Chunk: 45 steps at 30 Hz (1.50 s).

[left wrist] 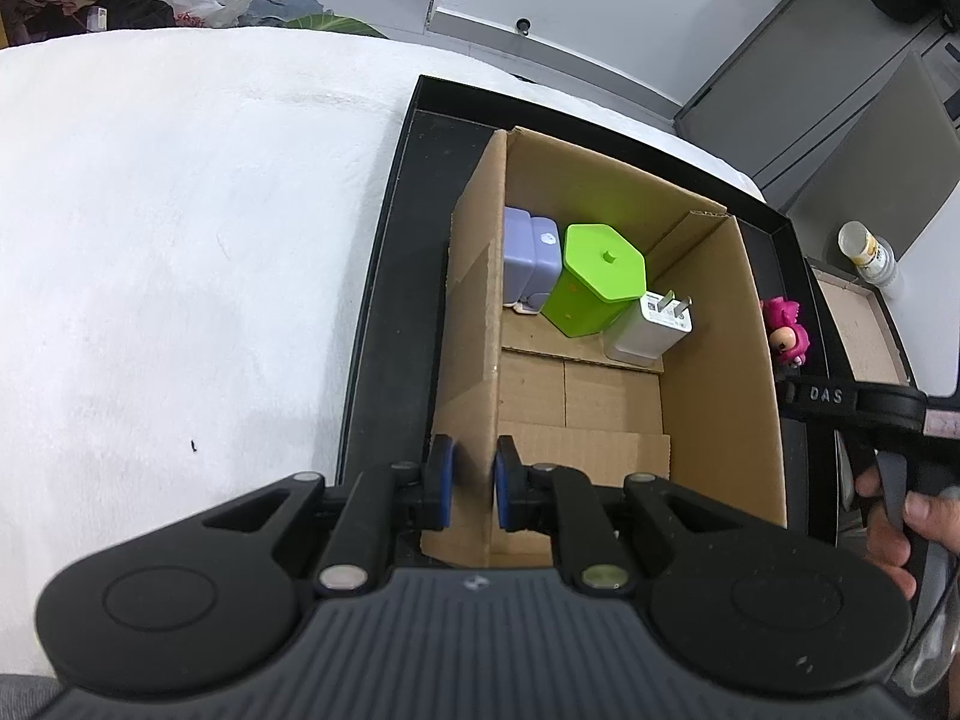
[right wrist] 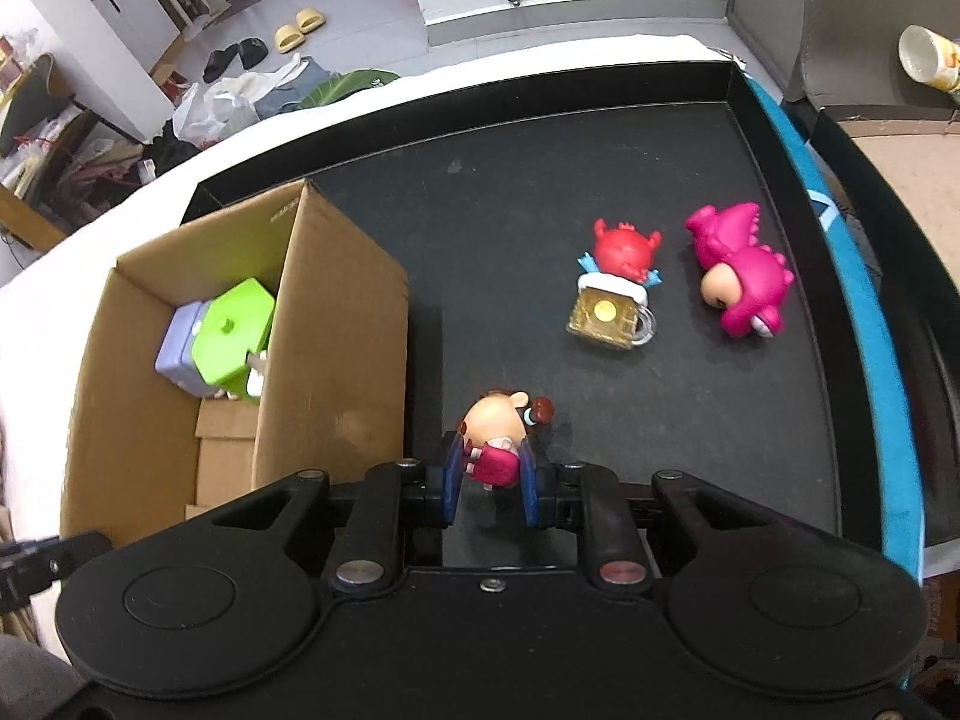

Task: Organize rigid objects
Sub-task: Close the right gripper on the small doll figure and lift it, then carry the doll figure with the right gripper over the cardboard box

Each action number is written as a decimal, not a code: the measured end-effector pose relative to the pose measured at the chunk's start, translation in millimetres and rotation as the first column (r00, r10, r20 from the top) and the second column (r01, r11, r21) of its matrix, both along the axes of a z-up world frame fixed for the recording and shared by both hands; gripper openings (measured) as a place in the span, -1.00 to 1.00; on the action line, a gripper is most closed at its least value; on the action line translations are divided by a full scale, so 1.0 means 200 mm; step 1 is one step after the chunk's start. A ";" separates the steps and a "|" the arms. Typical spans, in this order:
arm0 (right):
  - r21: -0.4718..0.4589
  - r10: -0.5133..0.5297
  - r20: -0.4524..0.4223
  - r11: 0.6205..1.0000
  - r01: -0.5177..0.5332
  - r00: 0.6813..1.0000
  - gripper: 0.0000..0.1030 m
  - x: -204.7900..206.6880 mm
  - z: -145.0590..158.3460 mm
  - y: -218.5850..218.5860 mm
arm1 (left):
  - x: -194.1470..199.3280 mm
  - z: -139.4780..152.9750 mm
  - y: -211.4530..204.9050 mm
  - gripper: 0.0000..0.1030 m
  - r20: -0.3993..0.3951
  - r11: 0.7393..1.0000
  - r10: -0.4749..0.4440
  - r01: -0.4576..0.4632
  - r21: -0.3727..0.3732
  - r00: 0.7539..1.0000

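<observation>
A cardboard box (left wrist: 720, 360) (right wrist: 336, 324) stands in a black tray (left wrist: 396, 276) (right wrist: 600, 138). Inside are a green hexagonal container (left wrist: 594, 282) (right wrist: 231, 330), a lilac case (left wrist: 531, 258) (right wrist: 180, 348) and a white charger (left wrist: 651, 327). My left gripper (left wrist: 474, 480) is shut on the box's left wall (left wrist: 474, 324). My right gripper (right wrist: 489, 480) is shut on a small doll figure in a red dress (right wrist: 498, 432), low over the tray floor. A red crab figure on a gold base (right wrist: 615, 288) and a pink dinosaur figure (right wrist: 744, 276) (left wrist: 786, 330) lie on the tray.
The tray sits on a white cloth-covered table (left wrist: 150, 240). A paper cup (right wrist: 927, 57) (left wrist: 864, 249) stands on a side surface to the right. The other gripper's handle and the hand (left wrist: 888, 450) are at the box's right side.
</observation>
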State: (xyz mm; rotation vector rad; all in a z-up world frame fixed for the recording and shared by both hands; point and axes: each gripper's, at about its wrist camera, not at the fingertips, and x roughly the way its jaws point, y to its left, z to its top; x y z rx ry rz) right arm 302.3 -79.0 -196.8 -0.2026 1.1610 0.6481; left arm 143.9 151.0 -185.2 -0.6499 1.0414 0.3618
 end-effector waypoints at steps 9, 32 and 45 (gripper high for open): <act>-0.048 0.016 0.035 0.999 -0.014 0.999 -0.61 -0.06 0.05 -0.02 | 0.01 0.00 0.00 -0.75 -0.005 1.000 0.003 -0.003 -0.007 1.000; -0.124 0.069 0.134 0.991 -0.053 0.989 -0.61 -0.16 0.26 0.03 | 0.00 -0.01 0.02 -0.74 0.002 1.000 0.004 -0.004 -0.028 1.000; -0.174 0.092 0.191 0.983 -0.058 0.977 -0.61 -0.18 0.46 0.14 | -0.01 0.00 0.02 -0.73 0.015 0.999 0.006 -0.006 -0.049 1.000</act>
